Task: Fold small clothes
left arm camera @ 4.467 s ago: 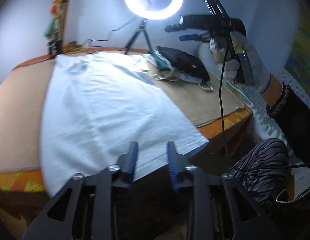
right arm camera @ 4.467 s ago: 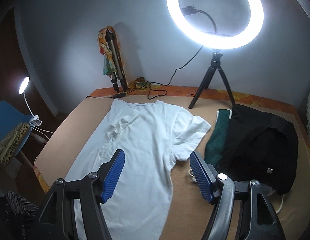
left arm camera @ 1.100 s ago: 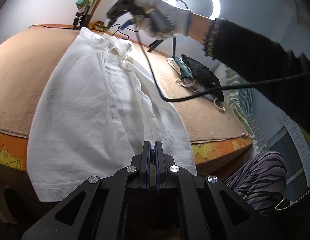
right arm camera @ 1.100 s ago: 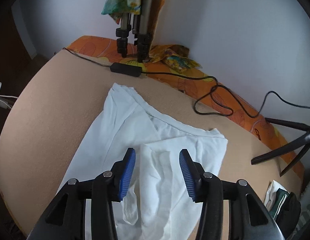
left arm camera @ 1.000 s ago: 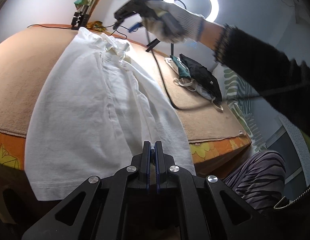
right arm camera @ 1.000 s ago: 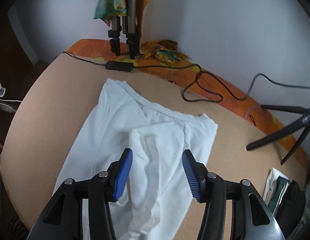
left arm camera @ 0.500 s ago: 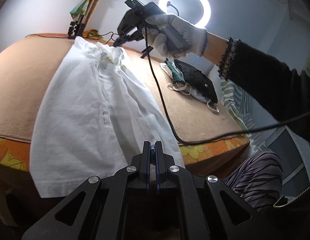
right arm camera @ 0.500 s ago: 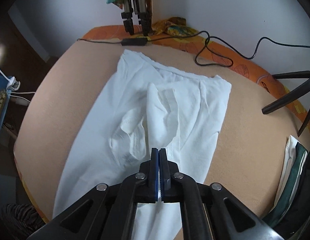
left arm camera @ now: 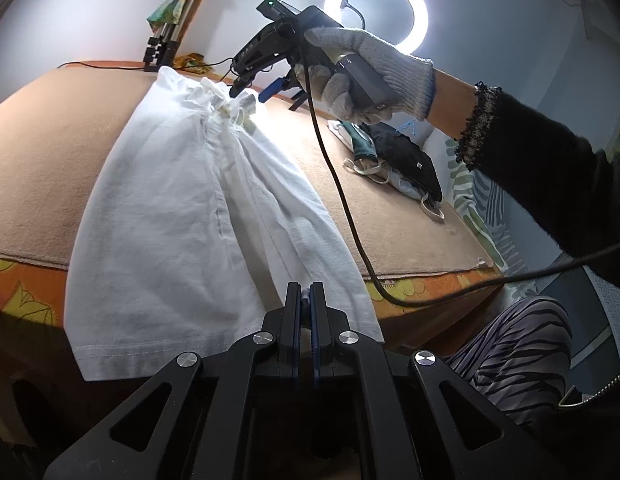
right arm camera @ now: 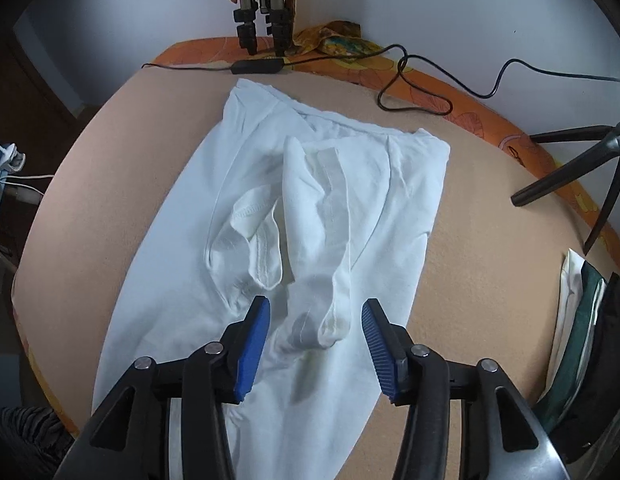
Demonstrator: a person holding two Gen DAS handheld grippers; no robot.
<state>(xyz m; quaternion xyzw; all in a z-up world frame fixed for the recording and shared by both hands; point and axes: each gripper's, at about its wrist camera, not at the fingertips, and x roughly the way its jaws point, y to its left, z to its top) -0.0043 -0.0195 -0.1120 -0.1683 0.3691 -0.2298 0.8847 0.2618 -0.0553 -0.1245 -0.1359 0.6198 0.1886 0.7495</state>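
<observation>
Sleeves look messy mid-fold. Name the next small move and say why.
Probably lower the open right gripper and pinch the bunched sleeve on the white cotton T-shirt to flatten it; the left gripper is shut on the hem, anchoring it.

ring light (left arm camera: 375, 10), tripod (right arm camera: 264, 12), blk bag (left arm camera: 405, 158)

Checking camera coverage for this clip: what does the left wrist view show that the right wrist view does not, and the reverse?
Only the left wrist view shows the glowing ring light, the gloved right hand, and the left tongs shut on the hem of the white cotton T-shirt. Only the right wrist view shows the black inline cable switch and the bunched sleeves between the open right tongs. Both show the T-shirt on the tan blanket-covered table, the folded tripod legs and the dark clothes pile.
</observation>
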